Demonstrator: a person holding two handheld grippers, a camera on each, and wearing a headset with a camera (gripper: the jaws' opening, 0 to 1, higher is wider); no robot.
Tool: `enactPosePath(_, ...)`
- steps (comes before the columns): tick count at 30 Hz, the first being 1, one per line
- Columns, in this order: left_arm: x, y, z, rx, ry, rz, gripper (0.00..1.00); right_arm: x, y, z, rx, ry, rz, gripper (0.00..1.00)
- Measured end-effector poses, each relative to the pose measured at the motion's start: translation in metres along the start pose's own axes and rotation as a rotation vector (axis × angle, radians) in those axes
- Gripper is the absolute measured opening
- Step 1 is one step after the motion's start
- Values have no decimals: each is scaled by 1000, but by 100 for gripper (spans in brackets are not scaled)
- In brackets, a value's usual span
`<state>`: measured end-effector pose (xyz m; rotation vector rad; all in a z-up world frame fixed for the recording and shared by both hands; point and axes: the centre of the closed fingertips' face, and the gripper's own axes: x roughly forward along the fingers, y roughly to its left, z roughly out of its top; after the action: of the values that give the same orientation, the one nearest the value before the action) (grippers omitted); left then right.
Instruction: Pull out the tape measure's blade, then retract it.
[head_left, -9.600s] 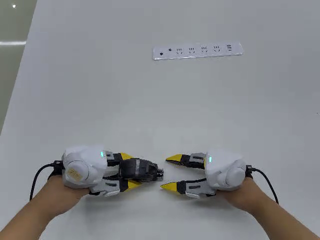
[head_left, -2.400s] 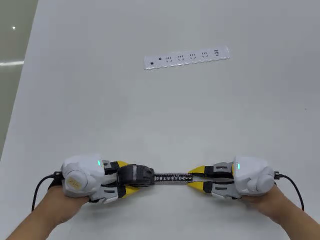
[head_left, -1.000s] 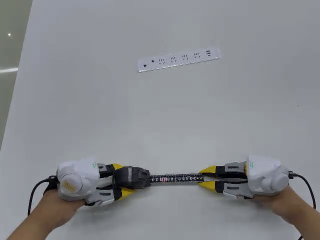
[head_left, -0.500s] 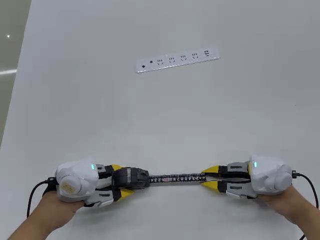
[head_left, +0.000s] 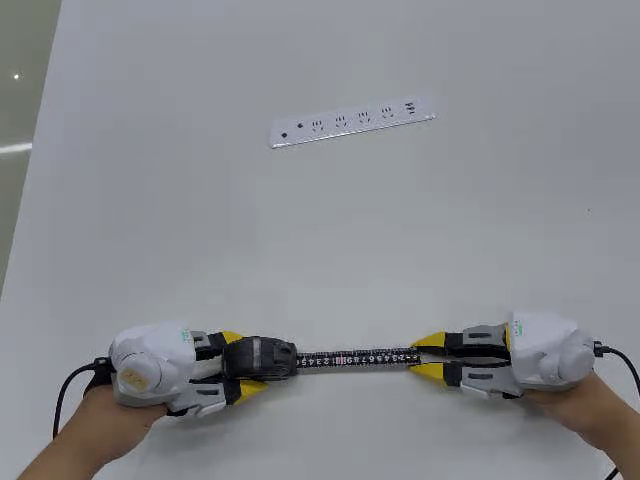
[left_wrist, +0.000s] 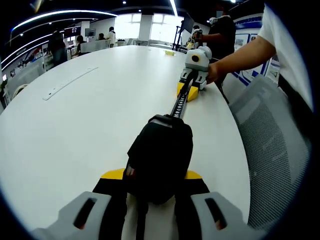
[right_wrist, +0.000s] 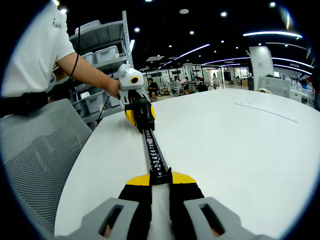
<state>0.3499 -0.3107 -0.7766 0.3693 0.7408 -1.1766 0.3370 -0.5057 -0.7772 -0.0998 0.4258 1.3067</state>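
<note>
Left gripper (head_left: 243, 361): fingers clamped on tape measure (head_left: 266, 357), low over worktop (head_left: 300, 240).
Right gripper (head_left: 424, 356): fingers pinched together on blade (head_left: 355, 356) tip.
Blade: out, straight between the grippers, numbers up.
Power strip (head_left: 350, 121): well apart, far side.

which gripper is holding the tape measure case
The left gripper: its jaws clamp the black tape measure case, while the right gripper pinches only the blade tip.

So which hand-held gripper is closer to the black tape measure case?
Left. The left hand-held gripper grips the case; the right hand-held gripper pinches the far end of the blade.
</note>
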Motion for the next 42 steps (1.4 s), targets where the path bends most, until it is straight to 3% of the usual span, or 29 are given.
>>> enactPosePath(42, 0, -1, 0, -3, 7, 7, 33, -36, -10, -10, 44, -9, -40, 10)
